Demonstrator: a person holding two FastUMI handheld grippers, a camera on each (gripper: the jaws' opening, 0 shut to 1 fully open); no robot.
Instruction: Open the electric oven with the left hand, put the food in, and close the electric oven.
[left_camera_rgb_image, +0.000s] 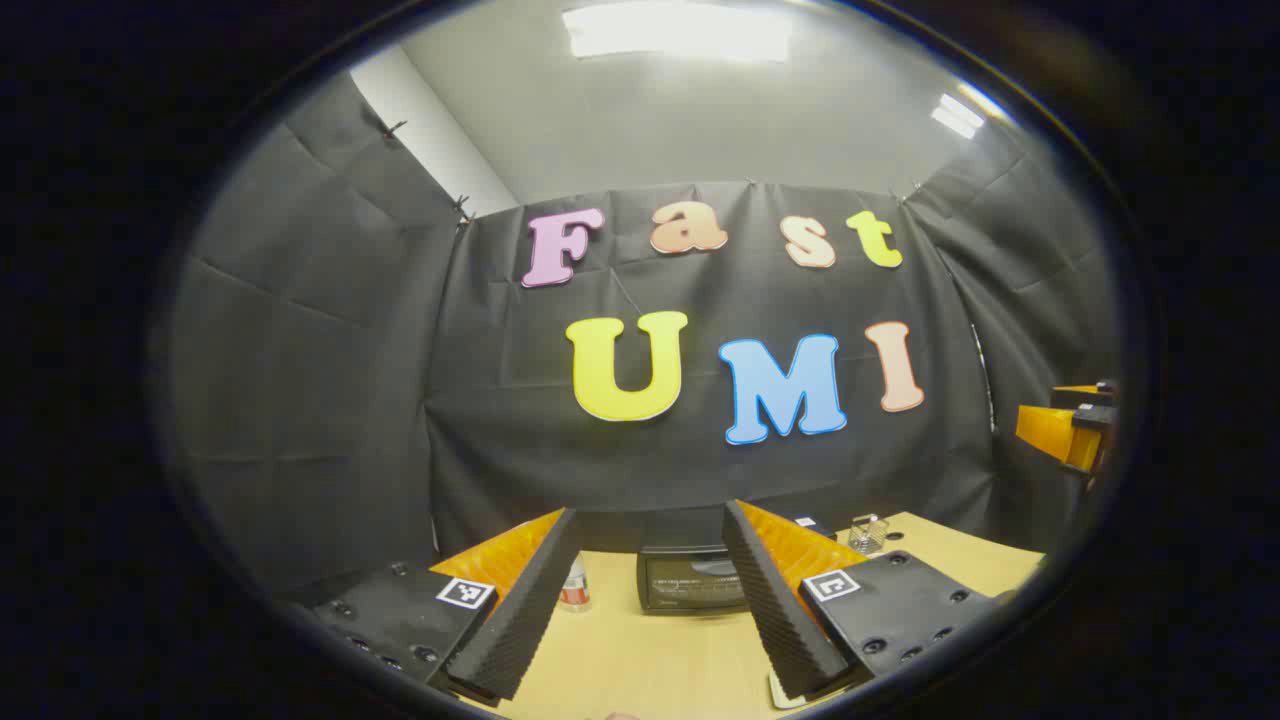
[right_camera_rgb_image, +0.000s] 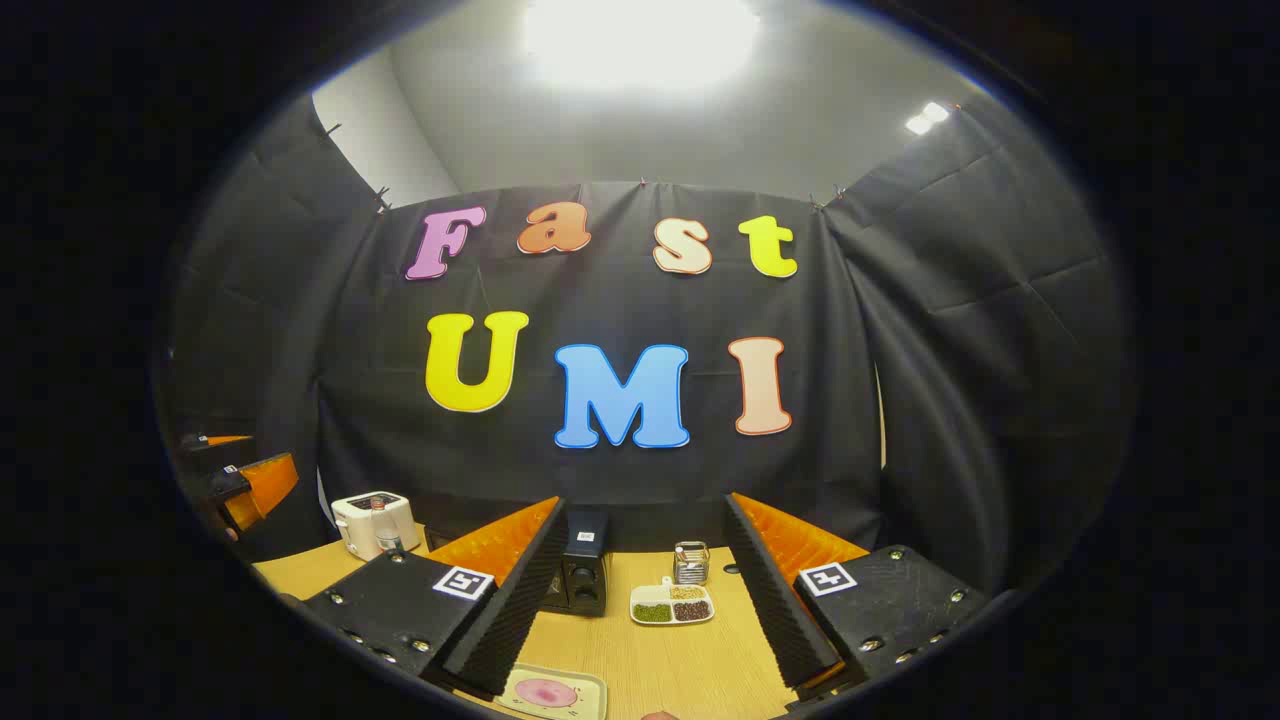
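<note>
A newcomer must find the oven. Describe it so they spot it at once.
On the wooden table, look along the back edge under the black cloth wall. The electric oven is the dark box with a glass front, squat and wide, unlike the small bottle beside it.

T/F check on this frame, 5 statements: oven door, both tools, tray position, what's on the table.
1. The electric oven has its door shut. True.
2. The left tool is clamped on the oven handle. False: it is open and short of the oven, holding nothing.
3. The right tool is open and empty. True.
4. The tray of food sits inside the oven. False: it lies on the wooden table, near the right tool's lower left finger.
5. A divided dish with green and brown fillings sits on the table ahead of the right tool. True.
</note>
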